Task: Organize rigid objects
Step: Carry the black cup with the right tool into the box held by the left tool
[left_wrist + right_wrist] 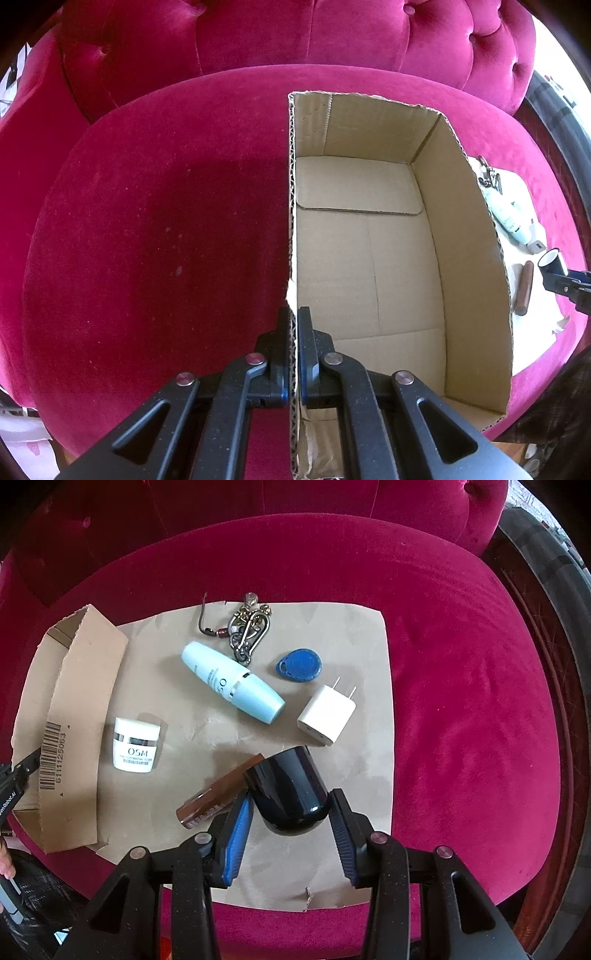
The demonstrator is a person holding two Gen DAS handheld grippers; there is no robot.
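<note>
An open cardboard box (476,258) stands on the pink velvet seat with nothing inside. My left gripper (294,317) is shut on the box's left wall, one finger on each side of it. In the right wrist view, my right gripper (290,795) is shut on a dark glossy jar (284,775) just above a sheet of brown paper (351,635). On the paper lie a light blue bottle (232,681), a white jar (135,746), a white charger (327,714), a blue key fob (299,664), a key ring with carabiners (247,631) and a brown tube (218,794).
The box (81,701) stands at the left of the paper, with my left gripper (26,764) on its near end. The tufted chair back (295,33) rises behind the seat. A dark wooden rim (554,701) runs along the right side.
</note>
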